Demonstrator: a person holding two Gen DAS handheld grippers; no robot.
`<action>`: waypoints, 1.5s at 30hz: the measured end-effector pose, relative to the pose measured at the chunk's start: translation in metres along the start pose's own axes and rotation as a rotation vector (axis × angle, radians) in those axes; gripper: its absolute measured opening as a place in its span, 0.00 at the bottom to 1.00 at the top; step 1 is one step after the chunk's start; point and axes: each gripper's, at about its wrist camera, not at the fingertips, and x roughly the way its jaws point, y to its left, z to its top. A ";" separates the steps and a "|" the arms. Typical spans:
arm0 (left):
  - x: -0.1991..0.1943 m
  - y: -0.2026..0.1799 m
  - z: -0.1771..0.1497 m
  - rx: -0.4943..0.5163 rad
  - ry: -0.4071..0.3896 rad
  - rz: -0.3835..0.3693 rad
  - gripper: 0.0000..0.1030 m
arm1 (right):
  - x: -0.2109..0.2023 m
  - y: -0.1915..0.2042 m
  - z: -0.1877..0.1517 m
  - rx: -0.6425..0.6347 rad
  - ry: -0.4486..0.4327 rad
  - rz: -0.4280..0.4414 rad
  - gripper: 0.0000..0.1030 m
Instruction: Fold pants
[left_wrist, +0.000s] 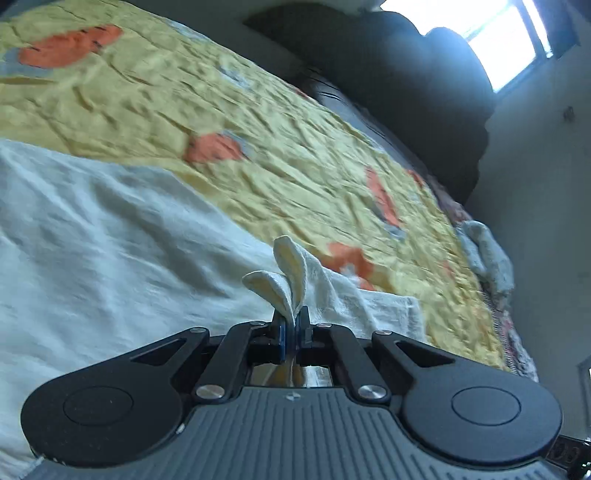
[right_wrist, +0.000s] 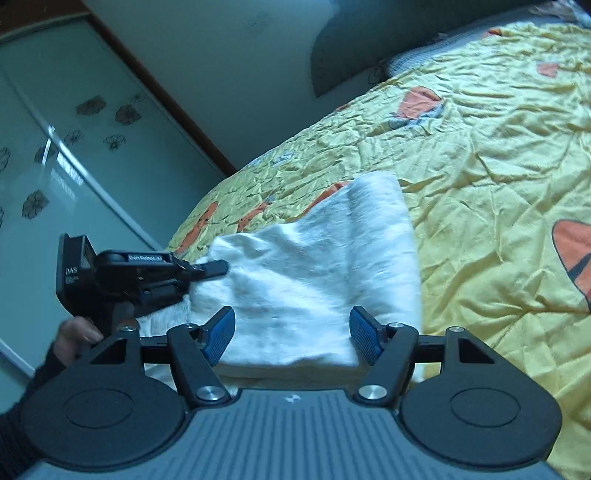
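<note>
left gripper (left_wrist: 293, 325): pads pressed together, pinching a bunched edge of the white pants (left_wrist: 110, 236), little folds poking out past the tips
right gripper (right_wrist: 291, 336): spread wide, hanging over the cloth, gripping nothing
pants (right_wrist: 314, 266): folded-ish white heap on the yellow bedspread (right_wrist: 480, 166), close to the bed's near edge
wardrobe door (right_wrist: 55, 147): off past the bed's side edge

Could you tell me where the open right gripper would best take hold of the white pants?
Probably the near edge of the white pants, lying between the right gripper's spread fingers: come in low from the front. The left gripper already pinches the opposite corner, so this would pair the holds.
</note>
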 end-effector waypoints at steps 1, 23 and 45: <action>0.004 0.010 0.001 0.001 0.034 0.037 0.04 | 0.002 0.001 0.000 -0.002 0.001 0.007 0.68; 0.036 -0.018 -0.021 0.147 -0.070 0.077 0.22 | 0.123 -0.093 0.093 0.469 0.073 0.116 0.55; -0.007 -0.066 -0.123 0.564 -0.140 0.194 0.74 | 0.021 -0.048 0.000 0.281 0.082 0.070 0.47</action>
